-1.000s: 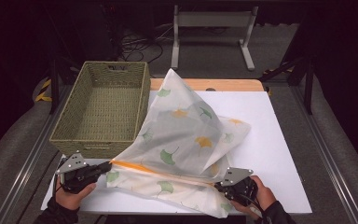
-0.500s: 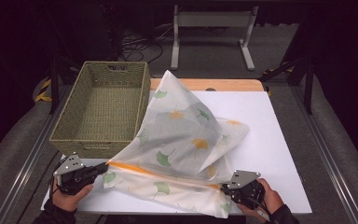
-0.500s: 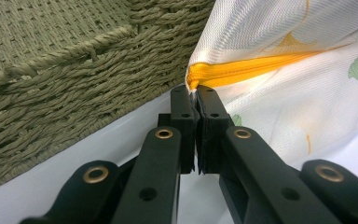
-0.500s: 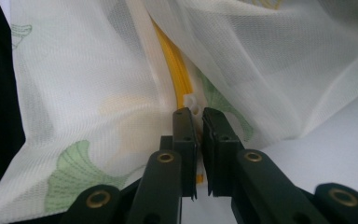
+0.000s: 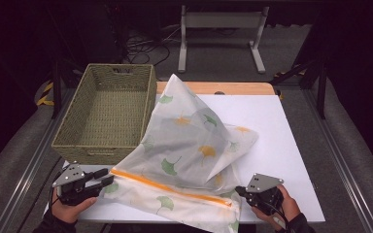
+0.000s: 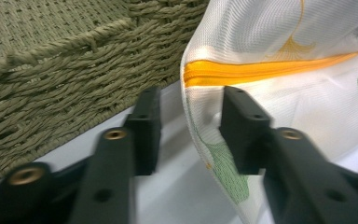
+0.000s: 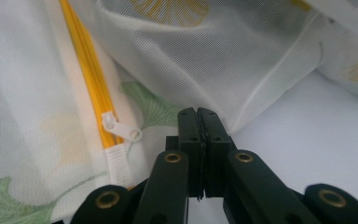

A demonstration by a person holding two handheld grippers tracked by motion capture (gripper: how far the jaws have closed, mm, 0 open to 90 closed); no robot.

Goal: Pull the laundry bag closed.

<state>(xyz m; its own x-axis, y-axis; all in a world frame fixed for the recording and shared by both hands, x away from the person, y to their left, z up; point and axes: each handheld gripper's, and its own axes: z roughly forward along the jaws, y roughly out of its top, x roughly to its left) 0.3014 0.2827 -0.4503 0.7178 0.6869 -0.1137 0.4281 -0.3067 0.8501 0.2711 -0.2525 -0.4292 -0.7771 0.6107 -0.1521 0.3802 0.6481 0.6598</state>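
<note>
up close, white zipper pull [image 7: 121, 129], right tool [image 7: 198, 114] clamped, mesh bag [image 5: 189, 150]

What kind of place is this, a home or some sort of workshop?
Most likely a lab or recording studio, not a home. A white table stands on an aluminium frame in a dark room, loose cables lie on the floor behind it, and a mesh laundry bag and a wicker basket are laid out.
</note>
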